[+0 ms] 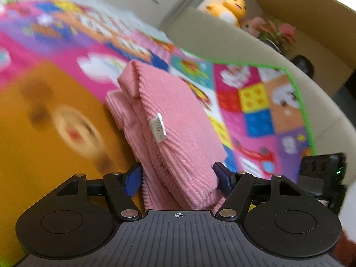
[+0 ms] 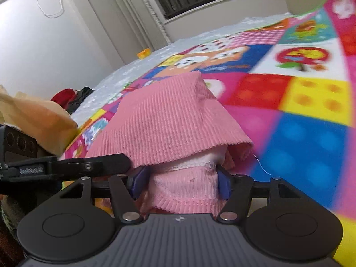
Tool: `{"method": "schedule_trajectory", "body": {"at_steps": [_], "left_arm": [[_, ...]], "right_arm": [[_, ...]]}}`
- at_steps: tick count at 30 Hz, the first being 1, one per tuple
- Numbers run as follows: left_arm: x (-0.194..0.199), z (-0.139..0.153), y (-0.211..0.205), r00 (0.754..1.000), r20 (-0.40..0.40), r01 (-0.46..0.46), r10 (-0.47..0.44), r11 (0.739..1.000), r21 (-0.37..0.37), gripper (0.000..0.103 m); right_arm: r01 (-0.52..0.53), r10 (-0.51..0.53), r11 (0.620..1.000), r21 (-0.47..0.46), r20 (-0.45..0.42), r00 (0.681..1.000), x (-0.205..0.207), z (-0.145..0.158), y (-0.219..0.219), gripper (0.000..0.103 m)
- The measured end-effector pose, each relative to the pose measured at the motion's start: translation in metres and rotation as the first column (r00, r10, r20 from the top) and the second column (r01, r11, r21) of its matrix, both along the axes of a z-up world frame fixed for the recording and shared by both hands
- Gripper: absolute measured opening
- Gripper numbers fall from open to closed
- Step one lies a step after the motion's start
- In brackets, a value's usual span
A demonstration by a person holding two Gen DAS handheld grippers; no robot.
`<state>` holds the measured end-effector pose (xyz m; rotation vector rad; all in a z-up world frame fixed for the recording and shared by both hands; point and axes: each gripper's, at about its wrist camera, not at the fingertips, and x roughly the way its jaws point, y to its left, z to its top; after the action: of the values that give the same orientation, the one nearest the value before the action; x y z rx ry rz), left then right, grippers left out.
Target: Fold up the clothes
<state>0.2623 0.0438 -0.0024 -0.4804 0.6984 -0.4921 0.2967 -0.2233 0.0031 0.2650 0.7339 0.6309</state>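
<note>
The left gripper (image 1: 178, 179) is pinching the near edge of the pink garment (image 1: 169, 120), which is lying folded on the mat (image 1: 255, 102). The right gripper (image 2: 179, 183) is pinching another edge of the garment (image 2: 164, 120). Beyond the mat, a cardboard box (image 1: 311, 22) is holding a yellow plush (image 1: 233, 7).
</note>
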Motion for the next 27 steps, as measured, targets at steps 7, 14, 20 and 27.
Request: {"method": "schedule_trajectory", "body": {"at_steps": [7, 14, 20, 27], "left_arm": [[0.056, 0.001, 0.038, 0.998, 0.030, -0.065, 0.062, 0.994, 0.083, 0.073], [0.034, 0.047, 0.061, 0.977, 0.214, -0.038, 0.021, 0.996, 0.076, 0.085], [0.093, 0.046, 0.053, 0.985, 0.173, -0.004, -0.010, 0.997, 0.075, 0.092], [0.142, 0.021, 0.047, 0.994, 0.102, 0.018, -0.029, 0.994, 0.110, 0.088]], "right_arm": [[0.002, 0.000, 0.999, -0.047, 0.035, 0.999, 0.057, 0.000, 0.051, 0.066], [0.040, -0.023, 0.992, -0.119, 0.140, 0.990, 0.044, 0.020, 0.028, 0.080], [0.024, 0.060, 0.975, -0.222, 0.363, 0.930, 0.032, 0.054, 0.054, 0.083], [-0.101, 0.227, 0.917, -0.386, 0.296, 0.928, 0.050, 0.014, 0.117, 0.086]]}}
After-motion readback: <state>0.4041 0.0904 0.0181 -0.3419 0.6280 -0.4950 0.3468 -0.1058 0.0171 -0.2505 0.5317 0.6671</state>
